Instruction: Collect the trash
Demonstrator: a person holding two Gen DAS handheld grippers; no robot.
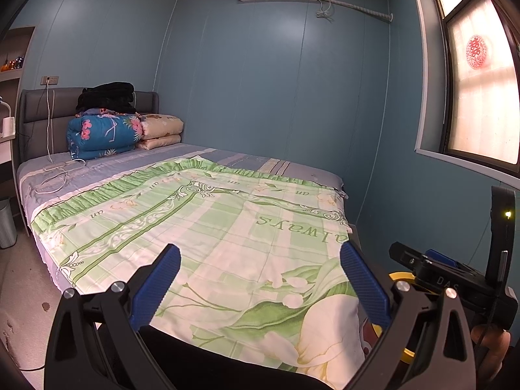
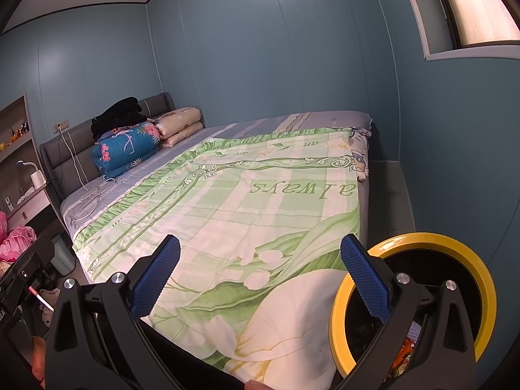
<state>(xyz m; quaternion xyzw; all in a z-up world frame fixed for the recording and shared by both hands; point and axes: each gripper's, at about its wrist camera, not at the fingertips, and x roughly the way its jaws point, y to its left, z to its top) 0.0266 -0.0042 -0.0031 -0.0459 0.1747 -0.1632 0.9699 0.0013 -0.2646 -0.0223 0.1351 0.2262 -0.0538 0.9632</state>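
Both tools hang at the foot of the bed (image 1: pixel 48 175), pointing up its length toward the headboard. The left tool (image 1: pixel 260 287) has its blue fingers spread wide with nothing between them. The right tool (image 2: pixel 260 287) is spread just as wide and also holds nothing.

The bin (image 2: pixel 481 273), black inside with a yellow rim, sits low at the right foot corner of the bed, just beside the right tool. Its right finger overlaps the rim in the right wrist view, but I cannot tell whether it touches. Some coloured scraps lie in the bottom of the bin, so it looks partly filled already.

No loose trash is plain on the bed. The green quilt (image 1: pixel 227 221) lies flat across the near half, folded bedding (image 1: pixel 104 133) is stacked by the headboard, and a white cable (image 1: pixel 55 175) trails over the sheet at the left. A grey basket (image 1: pixel 6 224) stands on the floor at the bed's left side.

My reading is that this is a search step: hands free, bin at hand, no piece yet picked out. The next move calls for scanning the floor and the left side, where clutter shows dimly in the right wrist view, then bringing one open tool down over a piece and closing on it.
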